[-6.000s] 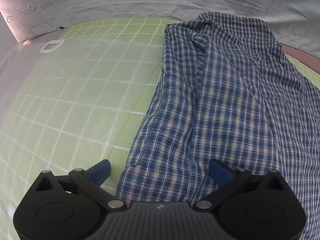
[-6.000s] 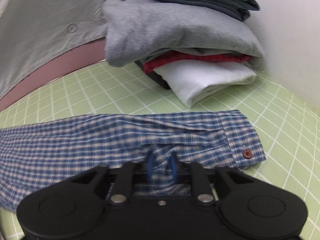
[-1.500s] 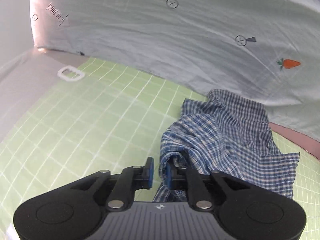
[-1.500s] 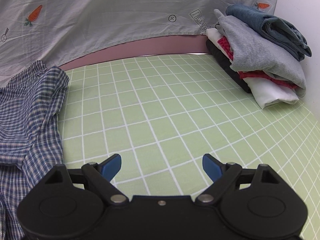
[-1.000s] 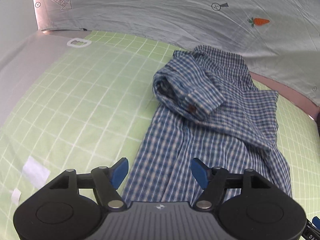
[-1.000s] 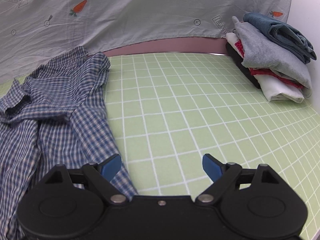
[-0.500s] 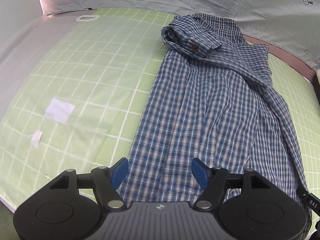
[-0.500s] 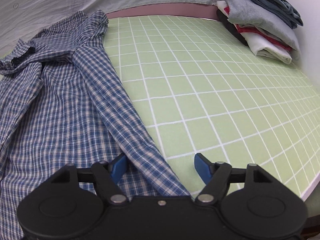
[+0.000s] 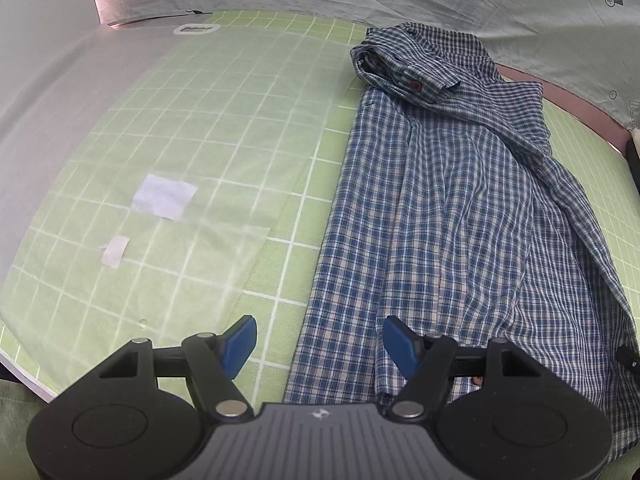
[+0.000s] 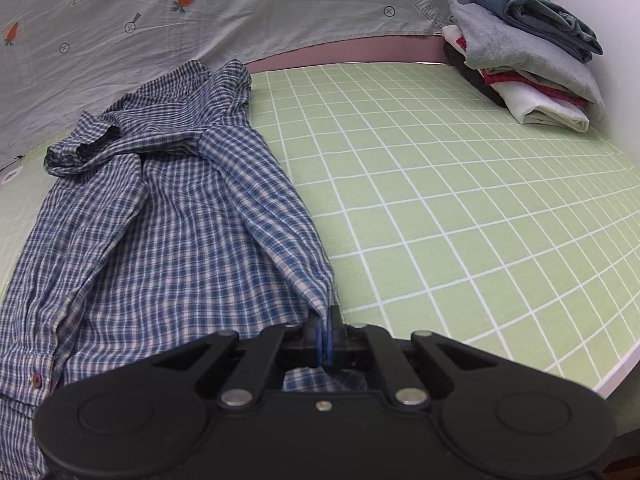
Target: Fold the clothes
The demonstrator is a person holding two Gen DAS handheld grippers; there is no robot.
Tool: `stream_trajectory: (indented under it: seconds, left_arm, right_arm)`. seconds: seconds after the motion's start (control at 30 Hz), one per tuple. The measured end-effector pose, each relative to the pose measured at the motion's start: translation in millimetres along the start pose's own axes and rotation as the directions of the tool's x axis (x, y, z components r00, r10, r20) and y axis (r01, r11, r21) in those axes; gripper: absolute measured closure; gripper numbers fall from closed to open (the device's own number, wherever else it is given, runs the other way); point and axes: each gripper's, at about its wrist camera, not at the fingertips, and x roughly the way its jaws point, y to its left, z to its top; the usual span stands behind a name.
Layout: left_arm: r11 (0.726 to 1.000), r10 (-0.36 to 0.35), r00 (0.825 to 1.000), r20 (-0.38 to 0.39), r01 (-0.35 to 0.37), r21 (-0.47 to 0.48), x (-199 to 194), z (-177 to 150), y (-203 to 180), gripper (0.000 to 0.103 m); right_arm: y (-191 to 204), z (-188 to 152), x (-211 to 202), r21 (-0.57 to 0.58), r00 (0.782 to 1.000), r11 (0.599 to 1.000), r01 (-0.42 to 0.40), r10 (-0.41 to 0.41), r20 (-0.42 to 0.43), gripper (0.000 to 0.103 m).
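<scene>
Right gripper (image 10: pixel 325 344): fingers clenched on the near hem of the plaid shirt (image 10: pixel 168 216). Left gripper (image 9: pixel 320 344): fingers released, spread over the shirt's other near corner, not pinching it. Shirt lies lengthwise on the green grid mat (image 10: pixel 460 200) covering the desk, sleeve cuff bunched at its far end. Folded clothes stack (image 10: pixel 528 56) sits at the far right corner.

Blue-and-white checked cotton shirt (image 10: pixel 168 216) spread lengthwise on the green gridded mat (image 10: pixel 460 208), collar end far, against the pale printed sheet (image 10: pixel 248 8). Folded stack of clothes (image 10: pixel 528 60) at the far right corner, well apart. Two white paper scraps (image 9: pixel 164 196) left of the shirt.
</scene>
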Motion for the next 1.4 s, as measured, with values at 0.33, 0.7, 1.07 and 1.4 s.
stream_trajectory:
  seconds: [0.33, 0.7, 1.07, 1.4]
  left_arm:
    - [0.999, -0.009, 1.0, -0.025, 0.01, 0.038, 1.4, 3.7, 35.5, 0.032]
    - [0.996, -0.001, 0.999, -0.053, 0.006, 0.091, 8.9, 14.8, 70.0, 0.032]
    - [0.99, -0.047, 0.996, -0.078, 0.057, 0.131, 20.8, 20.2, 51.5, 0.032]
    - [0.994, -0.046, 0.997, -0.063, 0.052, 0.099, 26.1, 31.0, 24.7, 0.031]
  right_arm:
    - [61.6, 0.5, -19.6, -0.042, 0.991, 0.99, -0.136, 0.137, 0.011, 0.101]
    - [141.0, -12.1, 1.1, -0.091, 0.975, 0.973, -0.214, 0.207, -0.08, 0.094]
    - [108.4, -7.4, -21.8, 0.032, 0.991, 0.99, -0.136, 0.136, 0.011, 0.076]
    - [102.7, -16.2, 2.3, -0.071, 0.988, 0.99, -0.122, 0.114, -0.109, 0.074]
